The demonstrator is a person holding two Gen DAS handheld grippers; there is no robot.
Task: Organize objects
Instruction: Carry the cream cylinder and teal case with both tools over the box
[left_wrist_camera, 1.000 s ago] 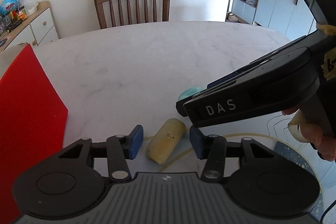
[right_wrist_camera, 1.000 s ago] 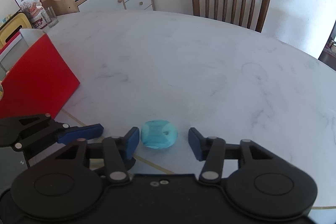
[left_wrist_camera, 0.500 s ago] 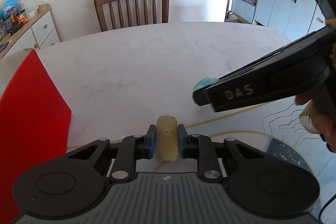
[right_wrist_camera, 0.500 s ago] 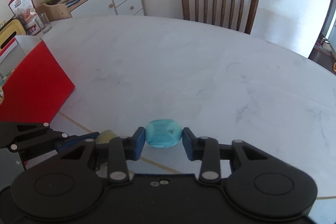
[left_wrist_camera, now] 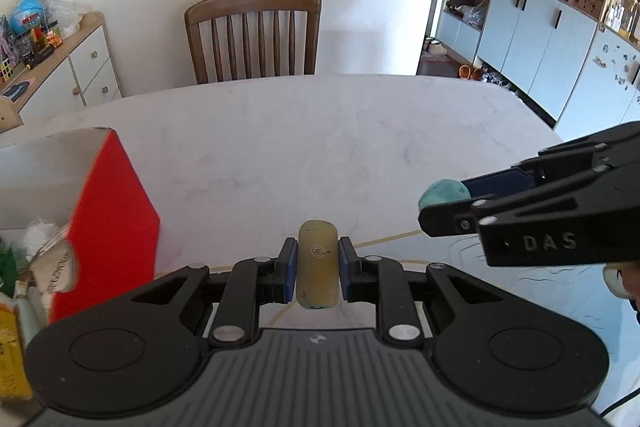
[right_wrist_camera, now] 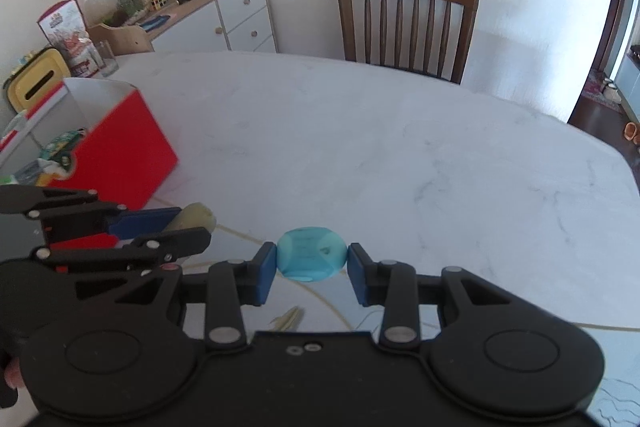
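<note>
At the table's left edge stands the red box point(right_wrist_camera: 120, 155), its top open and already holding packets and a green toy car, and we judge it the place where loose things are meant to end up. Just right of it, clear of the tabletop, we hold the left gripper point(left_wrist_camera: 317, 269), its jaws pinching a yellowish capsule point(left_wrist_camera: 318, 263) by its long sides, so that it lies lengthwise between the blue pads with its rounded end pointing away from us. Further right, the right gripper point(right_wrist_camera: 312, 267) pinches a blue ball point(right_wrist_camera: 311, 253) across its widest part, a grip that looks chosen to keep a round, faceted thing from slipping out. Both grippers tilt downward over the near edge of the marble table point(right_wrist_camera: 380, 155), above the gold-lined mat point(left_wrist_camera: 540, 267) spread there, and each carries one item so that two can go in a single trip. The rest of the tabletop is bare up to the wooden chair point(left_wrist_camera: 256, 35) at the far edge. We judge that the carry to the box comes next, the left hand being much the nearer to it.
</note>
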